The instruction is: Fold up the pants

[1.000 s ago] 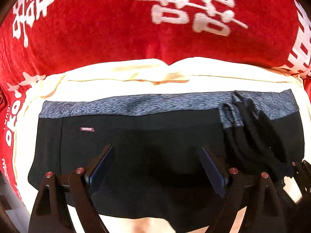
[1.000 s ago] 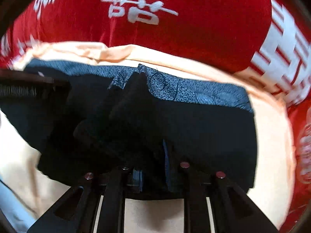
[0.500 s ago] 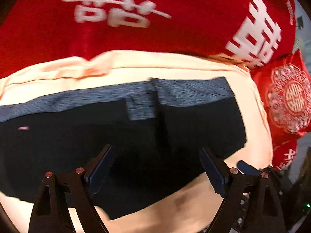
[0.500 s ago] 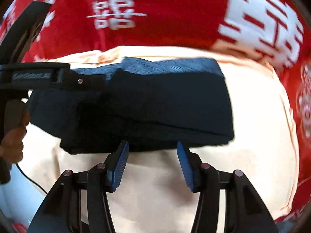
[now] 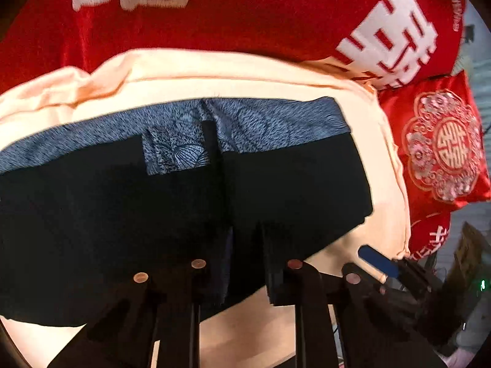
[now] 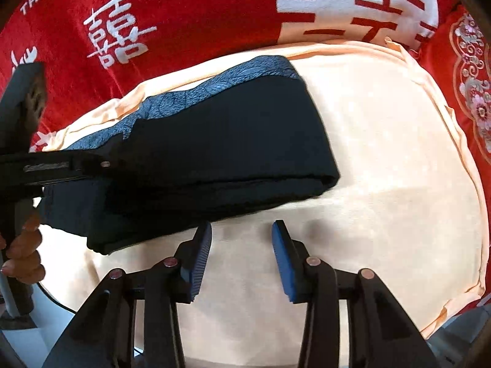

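Observation:
The black pants (image 5: 122,214) with a blue-grey patterned waistband (image 5: 260,119) lie folded on a cream cushion (image 5: 214,73). My left gripper (image 5: 242,245) has closed onto the near edge of the pants, with cloth between its fingers. In the right wrist view the folded pants (image 6: 214,141) lie left of centre, and my left gripper (image 6: 92,165) reaches in from the left onto them. My right gripper (image 6: 242,245) is open and empty over the bare cushion (image 6: 383,153), just in front of the pants' near edge.
A red blanket with white characters (image 5: 245,15) lies behind the cushion. A red embroidered pillow (image 5: 442,150) sits at the right. My right gripper's blue pad (image 5: 377,262) shows at the lower right of the left wrist view. A hand (image 6: 21,257) holds the left gripper.
The left gripper has closed from wide open onto the pants' near edge. The right gripper let go of the pants, opened, and drew back to the right over the cushion.

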Demonstrator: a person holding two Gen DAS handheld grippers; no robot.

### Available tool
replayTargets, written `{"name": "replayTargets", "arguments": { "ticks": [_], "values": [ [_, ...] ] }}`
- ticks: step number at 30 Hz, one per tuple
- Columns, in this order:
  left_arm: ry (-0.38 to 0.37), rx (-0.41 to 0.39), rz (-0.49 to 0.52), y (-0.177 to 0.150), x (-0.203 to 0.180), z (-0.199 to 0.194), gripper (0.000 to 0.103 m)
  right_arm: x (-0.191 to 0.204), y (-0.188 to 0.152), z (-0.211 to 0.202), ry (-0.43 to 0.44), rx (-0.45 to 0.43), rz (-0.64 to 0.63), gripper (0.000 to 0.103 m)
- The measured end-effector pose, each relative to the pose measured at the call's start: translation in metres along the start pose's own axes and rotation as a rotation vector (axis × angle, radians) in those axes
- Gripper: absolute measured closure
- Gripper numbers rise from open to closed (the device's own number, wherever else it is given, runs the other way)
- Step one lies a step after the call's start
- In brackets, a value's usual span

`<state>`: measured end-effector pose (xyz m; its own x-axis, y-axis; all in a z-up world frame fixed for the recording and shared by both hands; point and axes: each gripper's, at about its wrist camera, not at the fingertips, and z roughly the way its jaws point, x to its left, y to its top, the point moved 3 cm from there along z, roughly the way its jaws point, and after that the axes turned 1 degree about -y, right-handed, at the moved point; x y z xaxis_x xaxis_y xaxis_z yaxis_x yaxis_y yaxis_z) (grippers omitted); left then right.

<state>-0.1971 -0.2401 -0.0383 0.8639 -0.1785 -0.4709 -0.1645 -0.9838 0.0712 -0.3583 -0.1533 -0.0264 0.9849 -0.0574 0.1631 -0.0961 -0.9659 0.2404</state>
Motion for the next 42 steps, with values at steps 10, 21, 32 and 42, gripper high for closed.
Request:
{"name": "replayTargets", "arguments": {
  "ticks": [10, 21, 32, 42],
  "values": [
    [0.128, 0.014, -0.012, -0.03, 0.026, 0.007, 0.091, -0.012, 0.03, -0.003, 0.002, -0.046, -0.016, 0.059],
    [0.24, -0.115, -0.149, -0.038, 0.05, -0.029, 0.018, 0.09, 0.04, 0.009, 0.056, -0.106, -0.496, 0.044],
    [0.294, -0.113, -0.214, -0.05, 0.085, -0.03, 0.018, 0.144, 0.001, 0.04, -0.089, -0.133, -0.829, 0.044],
    [0.315, -0.12, -0.257, -0.062, 0.102, -0.038, 0.018, 0.152, 0.013, 0.05, -0.027, -0.034, -0.774, 0.09]
  ]
}}
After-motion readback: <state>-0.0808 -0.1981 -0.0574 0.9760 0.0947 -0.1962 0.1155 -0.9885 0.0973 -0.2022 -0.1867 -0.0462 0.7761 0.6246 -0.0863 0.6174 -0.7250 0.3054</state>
